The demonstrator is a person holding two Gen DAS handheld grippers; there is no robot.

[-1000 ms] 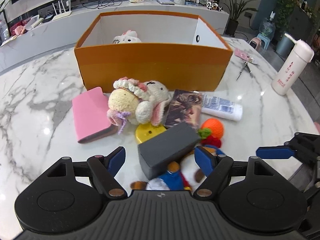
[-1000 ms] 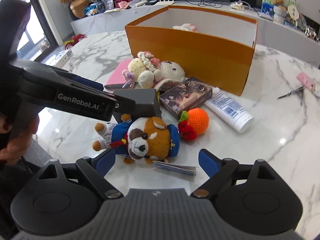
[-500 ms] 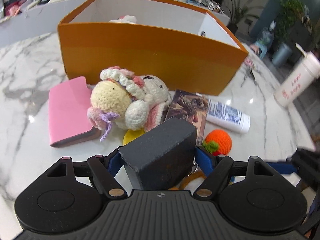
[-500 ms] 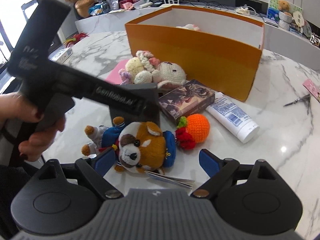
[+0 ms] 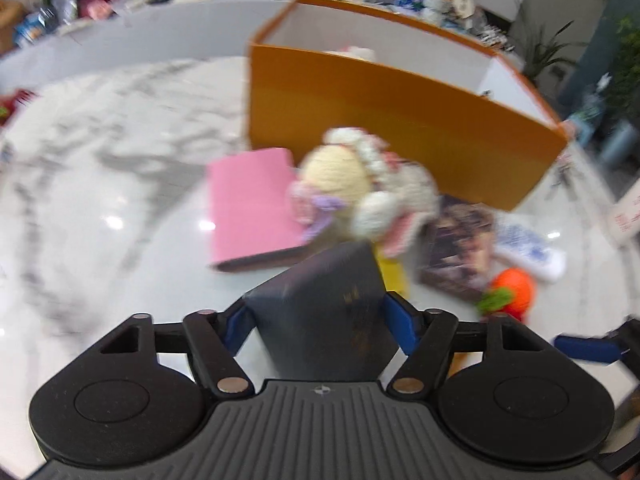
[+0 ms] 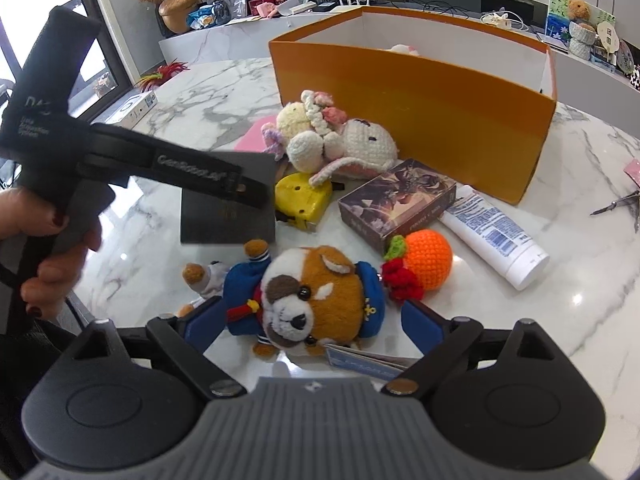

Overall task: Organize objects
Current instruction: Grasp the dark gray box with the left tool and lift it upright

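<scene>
My left gripper [image 5: 316,326] is shut on a dark grey box [image 5: 332,304] and holds it above the table; the box also shows in the right wrist view [image 6: 228,200], lifted left of the toys. My right gripper [image 6: 304,322] is open, its fingers either side of a brown plush dog in a blue coat [image 6: 304,296], not closed on it. An orange box [image 6: 420,92] with white inside stands behind, with a white plush inside [image 6: 404,50]. The left wrist view is blurred by motion.
On the marble table [image 6: 560,360] lie a crochet bunny doll [image 6: 336,136], a pink notebook [image 5: 252,208], a yellow tape measure [image 6: 302,196], a card box [image 6: 396,200], a white tube [image 6: 492,236], an orange crochet fruit [image 6: 424,258], a leaflet [image 6: 360,362] and scissors [image 6: 616,204].
My left gripper closed on the dark grey box and lifted it off the plush dog, swinging left. My right gripper moved slightly closer to the dog.
</scene>
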